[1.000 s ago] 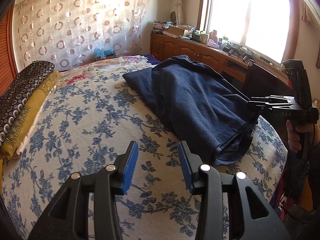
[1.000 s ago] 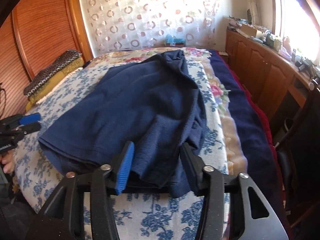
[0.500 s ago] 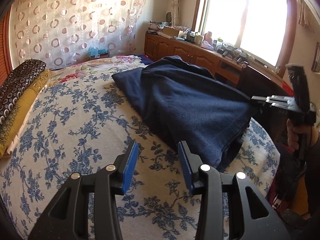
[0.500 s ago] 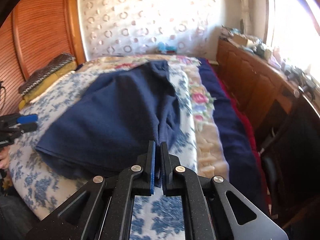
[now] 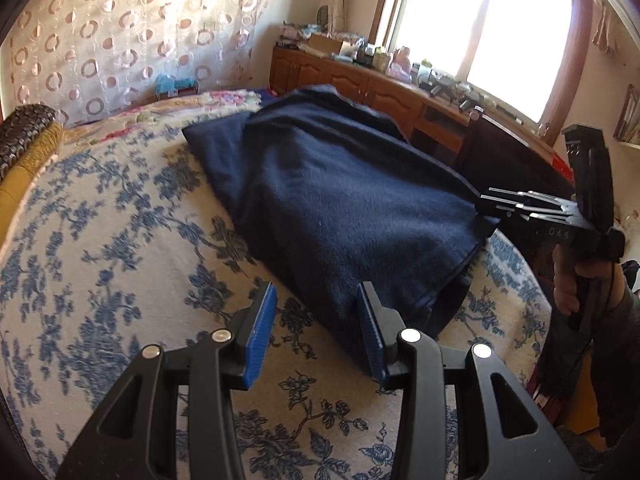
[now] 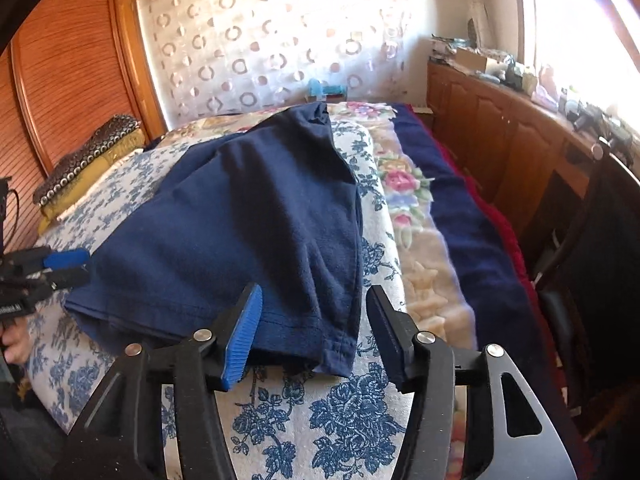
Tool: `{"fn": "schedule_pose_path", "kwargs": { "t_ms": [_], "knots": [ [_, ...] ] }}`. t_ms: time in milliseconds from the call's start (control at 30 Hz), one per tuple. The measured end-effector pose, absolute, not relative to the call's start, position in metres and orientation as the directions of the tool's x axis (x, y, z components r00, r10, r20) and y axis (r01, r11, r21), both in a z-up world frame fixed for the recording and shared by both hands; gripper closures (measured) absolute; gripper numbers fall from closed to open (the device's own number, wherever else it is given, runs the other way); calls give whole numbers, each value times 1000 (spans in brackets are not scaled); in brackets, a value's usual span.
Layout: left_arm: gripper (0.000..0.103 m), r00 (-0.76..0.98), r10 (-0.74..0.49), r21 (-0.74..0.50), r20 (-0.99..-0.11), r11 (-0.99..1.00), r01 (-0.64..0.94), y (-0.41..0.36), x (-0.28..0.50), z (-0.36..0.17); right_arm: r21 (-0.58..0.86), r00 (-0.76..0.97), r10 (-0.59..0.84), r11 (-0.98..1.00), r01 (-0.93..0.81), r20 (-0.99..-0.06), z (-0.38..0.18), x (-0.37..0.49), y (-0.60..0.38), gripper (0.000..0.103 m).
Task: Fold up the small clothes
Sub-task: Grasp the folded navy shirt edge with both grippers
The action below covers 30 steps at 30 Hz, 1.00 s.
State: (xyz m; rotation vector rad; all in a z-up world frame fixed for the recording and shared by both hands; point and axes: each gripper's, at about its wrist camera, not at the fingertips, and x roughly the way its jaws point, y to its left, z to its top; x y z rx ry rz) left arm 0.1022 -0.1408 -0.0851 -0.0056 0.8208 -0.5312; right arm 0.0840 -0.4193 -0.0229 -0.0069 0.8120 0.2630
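A dark navy garment (image 5: 352,208) lies spread on the blue-flowered bedspread (image 5: 112,264); it also shows in the right wrist view (image 6: 240,232). My left gripper (image 5: 316,332) is open and empty, just short of the garment's near left corner. My right gripper (image 6: 312,328) is open, its jaws standing on either side of the garment's near hem corner without holding it. The right gripper also shows in the left wrist view (image 5: 496,200), at the garment's right corner. The left gripper shows in the right wrist view (image 6: 68,266) at the garment's left edge.
Folded patterned and mustard cloths (image 6: 88,160) are stacked at the bed's far left. A wooden cabinet (image 6: 500,128) with clutter runs under the window on the right. A dark chair (image 6: 592,264) stands by the bed's right side. A floral blanket and navy cover (image 6: 460,220) lie along the bed's right edge.
My right gripper was open, shut half a second ago, and is open again at the near hem. My left gripper has moved closer to the garment's left corner.
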Motion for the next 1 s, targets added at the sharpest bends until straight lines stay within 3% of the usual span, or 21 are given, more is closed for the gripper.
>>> {"fn": "schedule_pose_path", "kwargs": {
  "t_ms": [233, 300, 500, 667, 767, 1000],
  "knots": [
    [63, 501, -499, -259, -707, 843, 472, -148, 103, -96, 116, 620, 241, 965, -236, -747, -40, 91, -416, 43],
    [71, 486, -513, -271, -707, 832, 484, -149, 102, -97, 129, 608, 245, 965, -228, -755, -44, 94, -418, 40],
    [77, 481, -516, -270, -709, 828, 492, -152, 100, -98, 155, 580, 281, 954, -257, -765, -47, 95, -416, 39],
    [98, 488, -534, -273, -691, 817, 507, -152, 97, -94, 132, 564, 302, 938, -321, -768, -48, 89, -402, 77],
    [100, 527, -540, -246, -656, 813, 527, -153, 86, -80, 142, 571, 310, 937, -321, -760, -46, 87, -401, 87],
    [101, 623, -561, -216, -546, 812, 543, -137, 58, -29, 194, 670, 365, 928, -318, -647, -1, 63, -408, 89]
  ]
}}
